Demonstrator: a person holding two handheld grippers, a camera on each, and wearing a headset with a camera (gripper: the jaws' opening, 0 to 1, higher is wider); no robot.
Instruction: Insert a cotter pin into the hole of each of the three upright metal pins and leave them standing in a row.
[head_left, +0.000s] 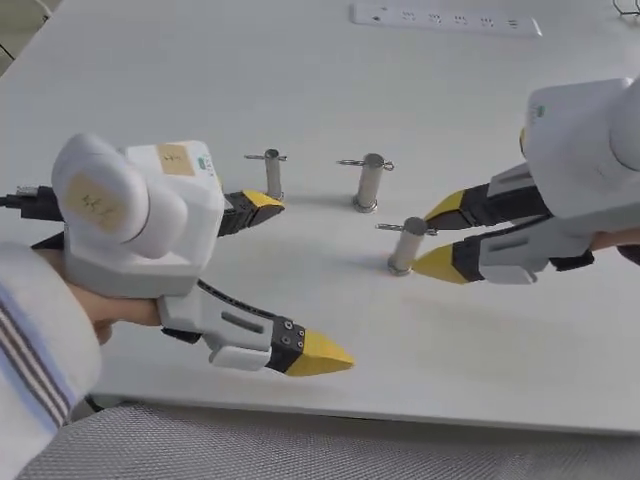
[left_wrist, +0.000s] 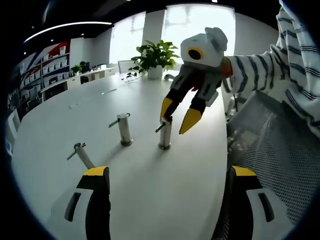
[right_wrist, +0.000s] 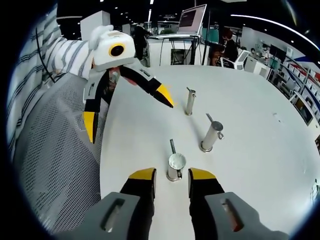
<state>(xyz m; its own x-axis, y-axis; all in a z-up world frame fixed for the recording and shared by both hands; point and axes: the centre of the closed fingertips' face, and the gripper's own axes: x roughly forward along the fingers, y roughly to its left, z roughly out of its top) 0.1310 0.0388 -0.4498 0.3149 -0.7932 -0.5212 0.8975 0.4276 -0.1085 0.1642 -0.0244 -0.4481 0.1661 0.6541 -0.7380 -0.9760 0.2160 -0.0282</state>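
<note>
Three grey metal pins, upright, a cotter through each head.
Stand on flared bases on the white table (head_left: 300, 60), apart from one another, in a loose, bent row: left pin (head_left: 273, 172) and middle pin (head_left: 370, 182) about level, right pin (head_left: 407, 245) nearer the edge. Look cylindrical and matt, the left pin slimmest. Carry thin wire crosswise just under the top: left cotter (head_left: 262, 157), middle cotter (head_left: 352, 163) with its loop at the right, right cotter (head_left: 392, 228), legs jutting leftward.
</note>
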